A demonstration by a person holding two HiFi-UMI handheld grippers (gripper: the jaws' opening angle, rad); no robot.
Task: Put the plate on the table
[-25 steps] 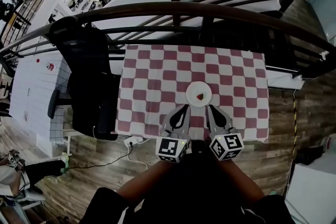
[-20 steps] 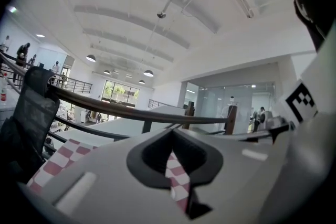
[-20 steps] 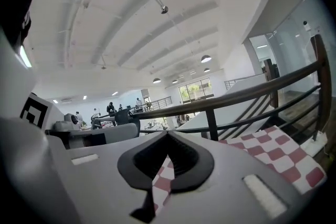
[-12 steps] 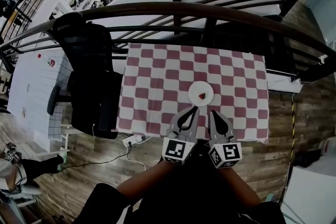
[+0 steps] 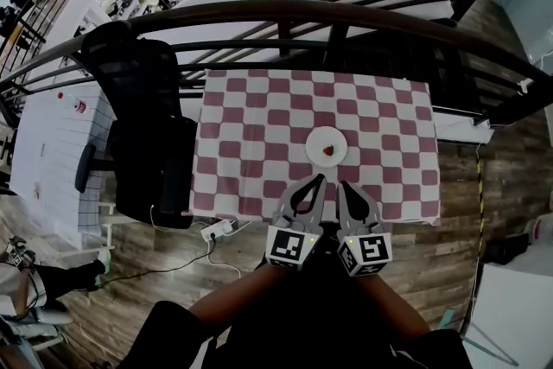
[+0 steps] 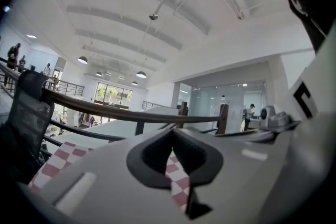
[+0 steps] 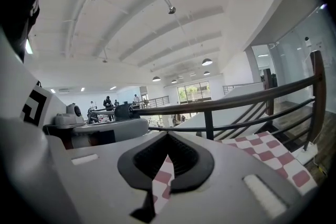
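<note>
In the head view a small white plate (image 5: 320, 139) lies on the red-and-white checked table (image 5: 251, 143), right of its middle, with a little red thing (image 5: 328, 151) on it. Both grippers hover over the table's near edge, side by side, just short of the plate and not touching it. My left gripper (image 5: 319, 179) is shut with nothing in it. The right gripper (image 5: 340, 184) is shut and empty too. In each gripper view the jaws meet at the tips, left gripper (image 6: 173, 130) and right gripper (image 7: 168, 134), with only checked cloth (image 6: 176, 177) showing through the hole behind them.
A dark curved railing (image 5: 285, 13) runs along the table's far side. A black office chair (image 5: 143, 134) stands at its left edge, beside a white table (image 5: 47, 143). A white power strip (image 5: 216, 231) lies on the wooden floor under the near left corner.
Both grippers have drawn back slightly from the plate and closer together, rolling a little. The plate lies where it was on the cloth.
</note>
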